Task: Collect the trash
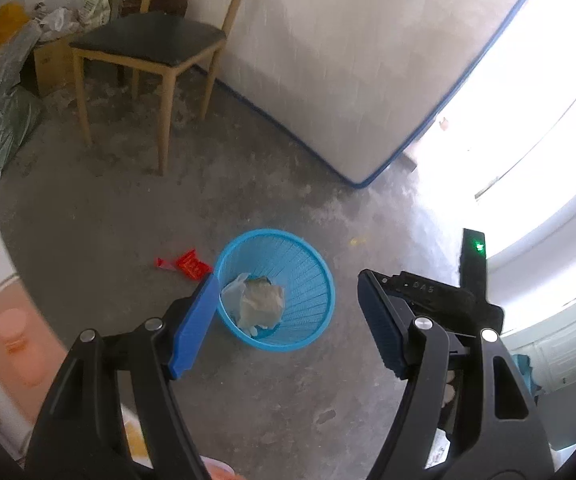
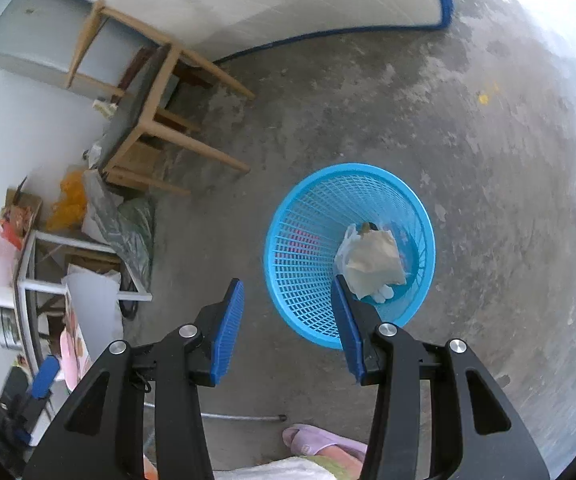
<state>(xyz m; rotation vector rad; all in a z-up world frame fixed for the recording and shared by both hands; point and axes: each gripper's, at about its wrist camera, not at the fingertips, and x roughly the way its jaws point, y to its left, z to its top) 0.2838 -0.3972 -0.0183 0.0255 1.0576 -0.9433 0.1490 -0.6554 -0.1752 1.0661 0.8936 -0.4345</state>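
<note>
A blue mesh basket [image 1: 302, 266] stands on the concrete floor with a crumpled whitish bag and paper [image 1: 260, 300] inside it. A red wrapper [image 1: 190, 265] lies on the floor just left of the basket. My left gripper [image 1: 288, 316] hovers above the basket, open, with nothing between its blue pads. In the right wrist view the same basket [image 2: 308, 248] holds the crumpled trash [image 2: 372, 264]. My right gripper [image 2: 288, 320] is open and empty above the basket's near left rim. A small yellow scrap [image 2: 483, 98] lies on the floor beyond the basket.
A wooden chair with a black seat [image 1: 148, 40] stands at the back left. A white mattress with blue edging [image 1: 328, 60] leans behind it. Bags and boxes [image 1: 8, 80] pile up at the left. A pink slipper [image 2: 320, 440] and a metal rod [image 2: 240, 416] lie near me.
</note>
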